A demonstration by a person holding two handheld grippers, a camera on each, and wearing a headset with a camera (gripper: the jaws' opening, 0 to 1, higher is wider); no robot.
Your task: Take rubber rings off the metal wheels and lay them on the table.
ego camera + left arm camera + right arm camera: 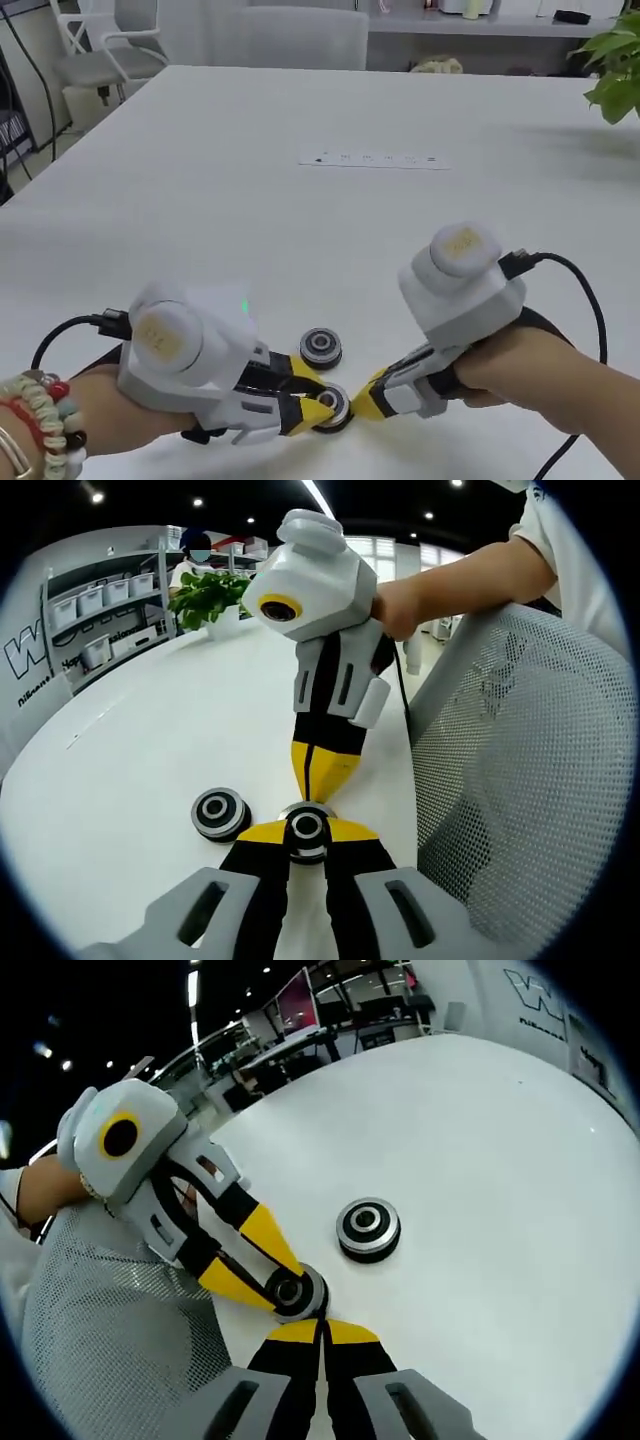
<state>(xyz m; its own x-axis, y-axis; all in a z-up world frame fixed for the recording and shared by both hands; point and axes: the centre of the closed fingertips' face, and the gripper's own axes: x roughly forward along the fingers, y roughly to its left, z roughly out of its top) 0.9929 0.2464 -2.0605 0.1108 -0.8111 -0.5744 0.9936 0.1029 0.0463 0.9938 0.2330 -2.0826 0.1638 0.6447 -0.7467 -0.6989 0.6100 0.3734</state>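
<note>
Two metal wheels with black rubber rings are on the white table (330, 210). My left gripper (326, 406) is shut on the near wheel (336, 402), its yellow tips clamping both sides (306, 830). My right gripper (362, 403) faces it with jaws shut, tips against that wheel's rim (297, 1293). Whether the tips pinch the rubber ring is too small to tell. In the left gripper view the right gripper (320, 785) comes down from above. The second wheel (320, 347) lies flat just beyond, ring on, also in the gripper views (221, 813) (367, 1228).
A flat power strip (373, 159) lies mid-table. A green plant (618, 70) stands at the far right edge. Office chairs (105, 45) sit beyond the far left corner. A mesh chair back (510, 780) stands close behind the grippers.
</note>
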